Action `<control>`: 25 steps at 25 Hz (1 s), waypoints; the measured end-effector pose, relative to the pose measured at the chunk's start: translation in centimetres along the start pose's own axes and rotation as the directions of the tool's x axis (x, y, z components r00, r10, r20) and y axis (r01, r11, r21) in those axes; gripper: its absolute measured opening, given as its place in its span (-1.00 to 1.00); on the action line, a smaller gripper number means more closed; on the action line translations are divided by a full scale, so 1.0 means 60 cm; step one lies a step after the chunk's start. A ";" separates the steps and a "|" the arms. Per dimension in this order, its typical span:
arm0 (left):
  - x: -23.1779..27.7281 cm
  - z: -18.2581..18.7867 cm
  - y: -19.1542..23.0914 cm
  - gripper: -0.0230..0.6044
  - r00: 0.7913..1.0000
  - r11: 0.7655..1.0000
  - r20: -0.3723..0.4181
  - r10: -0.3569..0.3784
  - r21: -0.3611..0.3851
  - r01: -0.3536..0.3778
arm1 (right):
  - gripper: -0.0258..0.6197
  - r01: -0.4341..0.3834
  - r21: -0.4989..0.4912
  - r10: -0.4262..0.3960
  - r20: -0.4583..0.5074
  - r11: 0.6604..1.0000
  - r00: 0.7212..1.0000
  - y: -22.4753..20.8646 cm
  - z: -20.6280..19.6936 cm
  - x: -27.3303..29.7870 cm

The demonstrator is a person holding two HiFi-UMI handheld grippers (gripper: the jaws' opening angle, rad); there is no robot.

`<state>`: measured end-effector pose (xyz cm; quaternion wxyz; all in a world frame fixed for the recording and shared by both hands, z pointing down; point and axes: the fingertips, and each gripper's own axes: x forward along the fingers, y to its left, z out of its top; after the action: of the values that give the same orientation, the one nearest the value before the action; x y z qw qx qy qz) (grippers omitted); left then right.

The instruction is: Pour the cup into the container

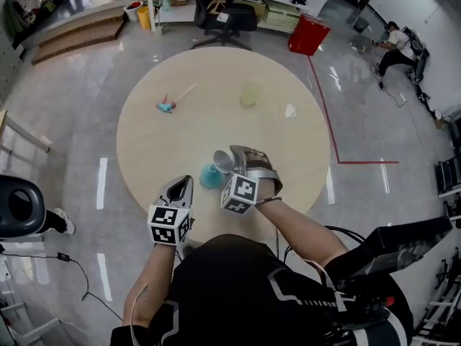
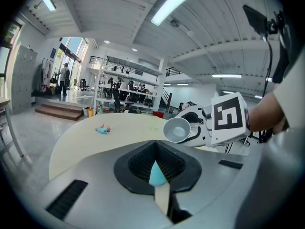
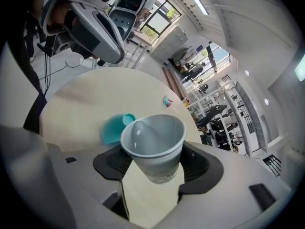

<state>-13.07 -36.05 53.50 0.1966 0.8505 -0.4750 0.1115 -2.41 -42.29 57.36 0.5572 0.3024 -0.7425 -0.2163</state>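
Cup (image 1: 222,160) sits clamped in our right gripper (image 1: 234,166), tipped so its long axis leans left and its mouth faces the teal container (image 1: 210,176), which lies just below and beside it on the table (image 1: 216,78). Our left gripper (image 1: 186,185), jaws nearly together on nothing, hovers near the container's other side. We count one cup and one container.

Bright overhead strip lighting; floor (image 1: 86,85) glare; strong fisheye warping, dark vignetted corners.
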 end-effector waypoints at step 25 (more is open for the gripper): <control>0.001 -0.005 -0.005 -0.95 1.000 0.999 -0.004 0.004 0.039 -0.004 | 0.05 0.041 -0.107 -0.042 -0.001 0.993 0.999 -0.012 0.009 -0.007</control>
<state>-12.79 -35.87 53.71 0.1807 0.8530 -0.4740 0.1227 -2.68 -42.54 56.41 0.5692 0.2878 -0.7224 -0.2669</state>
